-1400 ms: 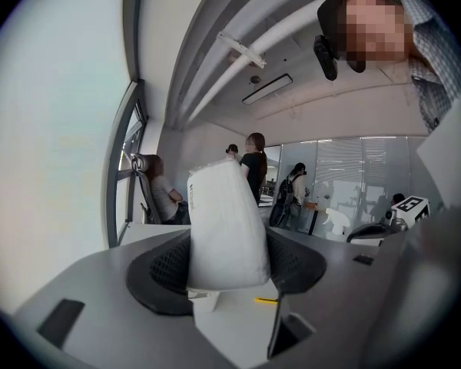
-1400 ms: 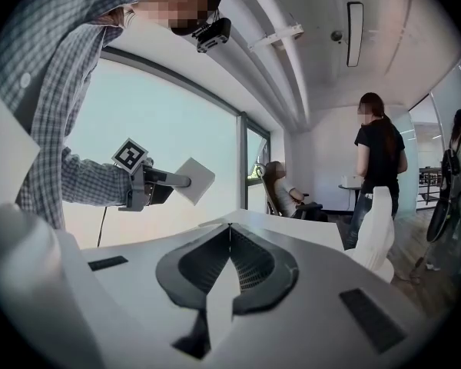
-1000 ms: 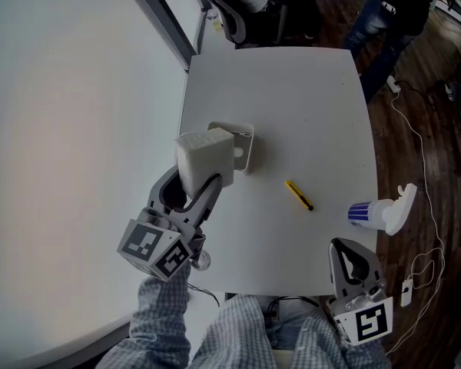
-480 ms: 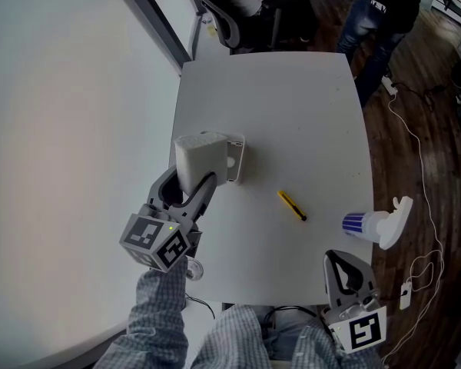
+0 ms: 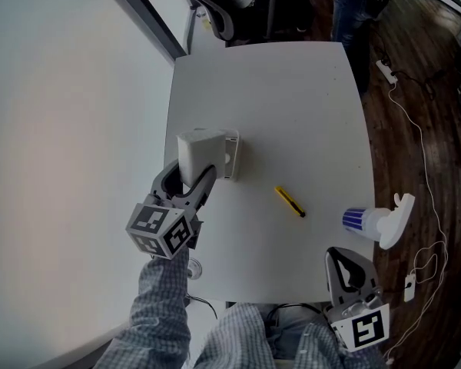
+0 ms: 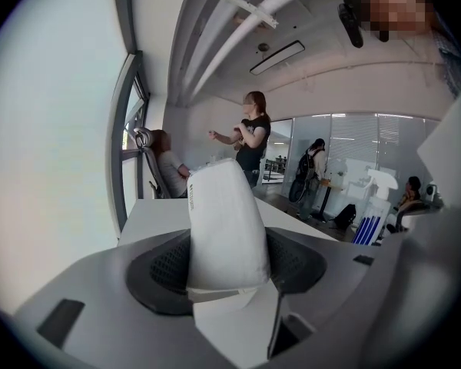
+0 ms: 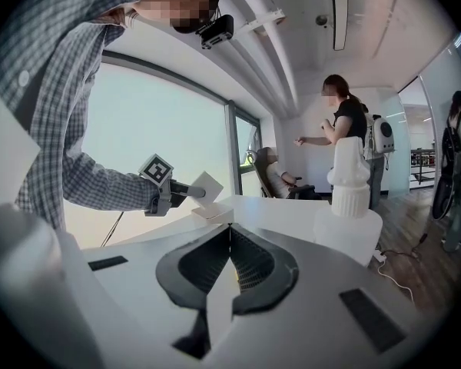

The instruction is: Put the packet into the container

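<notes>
White on white is making this fiddly: I am holding the soft white pillow-shaped packet (image 5: 200,151) in the left gripper (image 5: 189,183), whose jaws are standing wide and pressing on the packet's lower end from both sides. It is hanging tilted over the small white open-topped container (image 5: 233,154), which is sitting near the left edge of the pale grey table (image 5: 292,91); whether packet and container are touching I cannot tell. The right gripper (image 5: 352,269) is idling at the near right corner, jaws closed together on nothing. To do this well, I am thinking the packet's free end should be brought squarely over the container's opening and sunk between its walls before the jaws let go, since the container looks light and may skid if nudged. Dark print is running along one edge of the packet, too small to read. Blue stripes are showing on the white spray bottle (image 5: 375,221) at the right edge, also without legible wording.
</notes>
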`<state>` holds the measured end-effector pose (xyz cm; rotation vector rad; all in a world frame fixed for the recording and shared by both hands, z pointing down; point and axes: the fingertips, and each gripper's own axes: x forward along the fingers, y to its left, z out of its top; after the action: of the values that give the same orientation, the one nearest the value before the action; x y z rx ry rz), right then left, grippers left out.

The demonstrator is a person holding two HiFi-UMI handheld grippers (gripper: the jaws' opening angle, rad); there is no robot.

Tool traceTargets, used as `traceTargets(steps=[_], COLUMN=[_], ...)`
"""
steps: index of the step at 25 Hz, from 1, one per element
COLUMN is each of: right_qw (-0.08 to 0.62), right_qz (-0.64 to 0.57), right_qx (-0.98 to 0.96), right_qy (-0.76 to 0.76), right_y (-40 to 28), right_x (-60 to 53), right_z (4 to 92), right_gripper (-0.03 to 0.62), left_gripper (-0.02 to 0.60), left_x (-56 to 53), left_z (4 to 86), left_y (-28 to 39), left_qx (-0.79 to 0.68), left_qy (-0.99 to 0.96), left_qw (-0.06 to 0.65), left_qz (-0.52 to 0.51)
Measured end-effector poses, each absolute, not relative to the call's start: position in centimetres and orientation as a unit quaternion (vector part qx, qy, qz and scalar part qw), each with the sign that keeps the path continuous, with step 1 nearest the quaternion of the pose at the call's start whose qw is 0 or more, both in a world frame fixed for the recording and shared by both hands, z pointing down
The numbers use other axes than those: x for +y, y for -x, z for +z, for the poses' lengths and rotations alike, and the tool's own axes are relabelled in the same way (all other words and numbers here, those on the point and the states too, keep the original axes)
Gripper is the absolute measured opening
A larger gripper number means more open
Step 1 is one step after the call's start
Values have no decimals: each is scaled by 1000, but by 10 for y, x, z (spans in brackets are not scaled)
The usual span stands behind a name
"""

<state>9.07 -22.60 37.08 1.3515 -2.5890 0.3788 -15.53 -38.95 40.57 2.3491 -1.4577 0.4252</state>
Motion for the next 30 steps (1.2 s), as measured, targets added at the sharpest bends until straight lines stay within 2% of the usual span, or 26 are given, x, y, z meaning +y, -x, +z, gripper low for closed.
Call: traceTargets(steps=[16, 30], right_qw=[96, 97], right_qz=[145, 154], right_qx=[-874, -871], right_qy=[-454, -455], right_y=[-95, -97], right_x=[-229, -230], right_z=[379, 382], right_gripper=[12, 12], left_gripper=[273, 273], left_x=[-409, -419], left_z=[454, 473], left_y=[165, 159], left_qx=[-528, -505], left_qy=[-796, -778], left_qw=[206, 196], left_qz=[214, 319])
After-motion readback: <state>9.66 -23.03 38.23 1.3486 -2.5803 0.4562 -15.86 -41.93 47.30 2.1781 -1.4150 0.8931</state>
